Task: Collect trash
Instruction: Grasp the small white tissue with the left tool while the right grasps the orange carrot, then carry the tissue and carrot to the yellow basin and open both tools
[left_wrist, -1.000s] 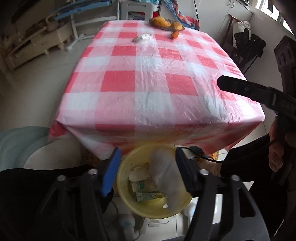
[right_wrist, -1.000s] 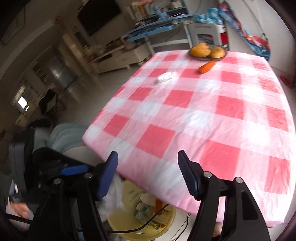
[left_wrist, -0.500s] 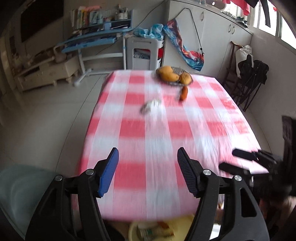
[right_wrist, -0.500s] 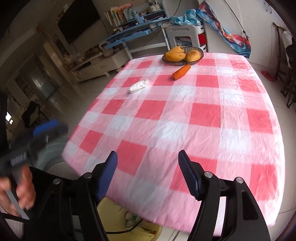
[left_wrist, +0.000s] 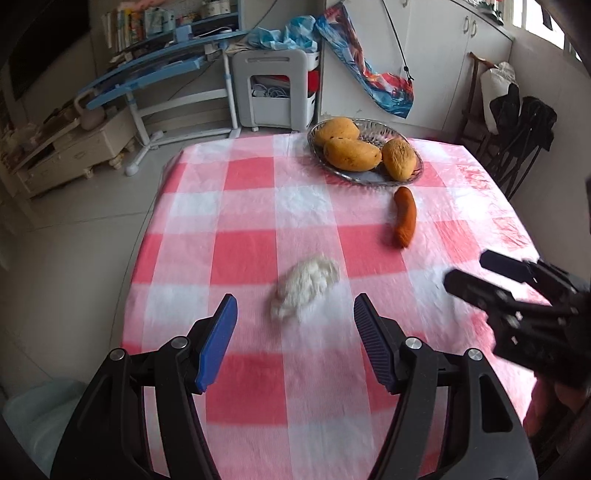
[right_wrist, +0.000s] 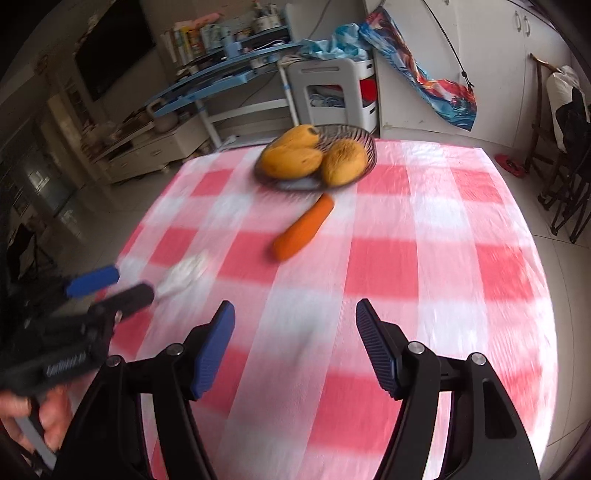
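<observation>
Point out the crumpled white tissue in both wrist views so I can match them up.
Left wrist: the crumpled white tissue lies centre frame, just ahead of the open left claw.
Right wrist: the tissue is blurred at mid-left, beside the other claw's fingertips, well left of the open right claw.
Shared landmark: the carrot lying in front of the mango basket.

We see a table (left_wrist: 255, 254) under a red-and-white checked cloth. On it lie a crumpled white tissue (left_wrist: 306, 286), a carrot (left_wrist: 404, 216) near the far end, and a bowl (left_wrist: 369, 175) of mangoes (left_wrist: 351, 153) just behind the carrot.
</observation>
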